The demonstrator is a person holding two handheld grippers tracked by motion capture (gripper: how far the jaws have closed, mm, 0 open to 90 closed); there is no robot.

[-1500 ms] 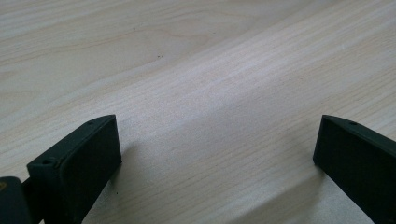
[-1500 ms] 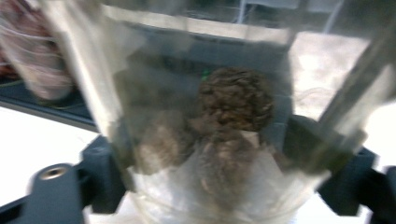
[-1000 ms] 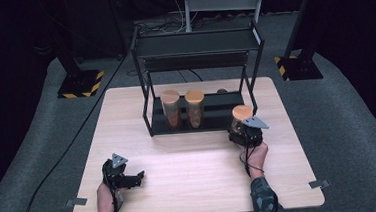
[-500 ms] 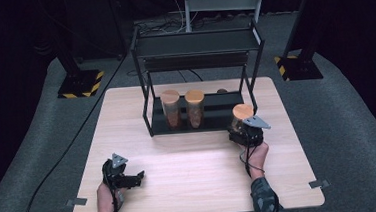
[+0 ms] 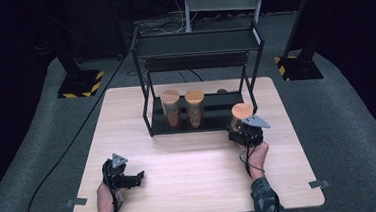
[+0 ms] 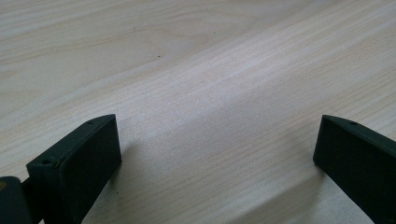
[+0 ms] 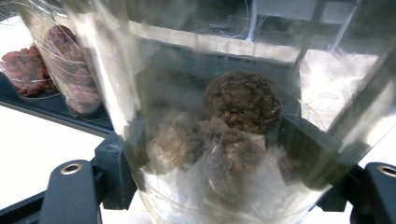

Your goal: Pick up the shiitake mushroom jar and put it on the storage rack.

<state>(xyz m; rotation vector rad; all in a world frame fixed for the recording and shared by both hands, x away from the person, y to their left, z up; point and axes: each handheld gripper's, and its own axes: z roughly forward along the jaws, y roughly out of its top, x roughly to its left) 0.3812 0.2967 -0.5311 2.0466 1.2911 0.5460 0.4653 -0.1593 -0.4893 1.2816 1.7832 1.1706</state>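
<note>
My right gripper (image 5: 241, 132) is shut on a clear jar with a cork lid (image 5: 241, 111), just in front of the black rack's right end. In the right gripper view the jar (image 7: 219, 140) sits between the black jaws, brown wrinkled lumps lying at its bottom. Two more cork-lidded jars (image 5: 171, 108) (image 5: 195, 107) stand side by side on the rack's lower shelf (image 5: 222, 118). My left gripper (image 5: 140, 178) rests low over the table near the front left, open, with bare wood between its jaws (image 6: 215, 154).
The black two-tier rack (image 5: 196, 42) stands at the back middle of the wooden table (image 5: 191, 176). Its uprights flank the shelf. Two stand bases with yellow-black stripes (image 5: 80, 83) (image 5: 298, 67) sit on the grey floor behind. A cable (image 5: 69, 149) runs along the left.
</note>
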